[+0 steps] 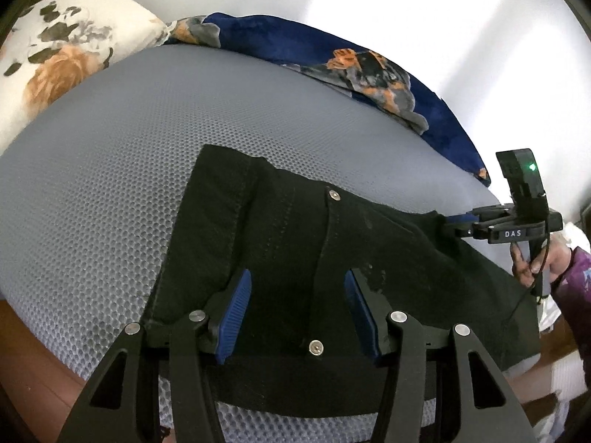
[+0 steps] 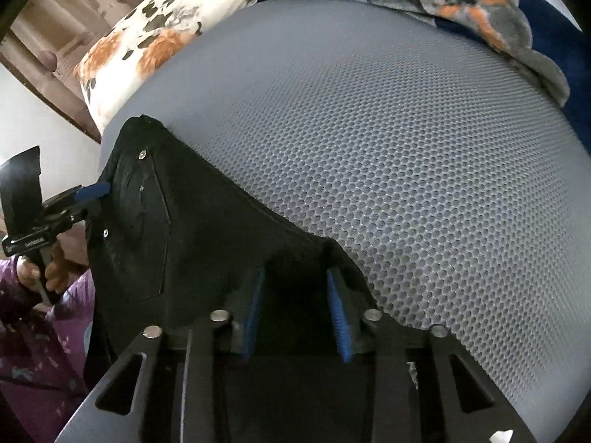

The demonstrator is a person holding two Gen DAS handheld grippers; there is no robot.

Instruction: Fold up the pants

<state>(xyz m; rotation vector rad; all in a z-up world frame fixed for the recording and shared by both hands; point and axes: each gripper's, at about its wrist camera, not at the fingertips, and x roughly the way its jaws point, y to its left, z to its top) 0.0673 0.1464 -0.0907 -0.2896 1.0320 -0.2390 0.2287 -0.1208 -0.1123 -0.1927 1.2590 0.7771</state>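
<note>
Blue pads of the left gripper [image 1: 297, 310] stand half open over the black pants' [image 1: 280, 229] waistband on the bed [image 1: 110, 170]; the right gripper [image 2: 295, 313] pinches the far edge, so the pants lie across between both.

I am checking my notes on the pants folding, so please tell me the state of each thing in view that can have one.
pants: spread on the mattress, one edge pinched up.
left tool: jaws apart, pants cloth between them.
right tool: shut on the pants' edge.
pillow: lying at a mattress corner, untouched.
blanket: crumpled along the far side.
</note>
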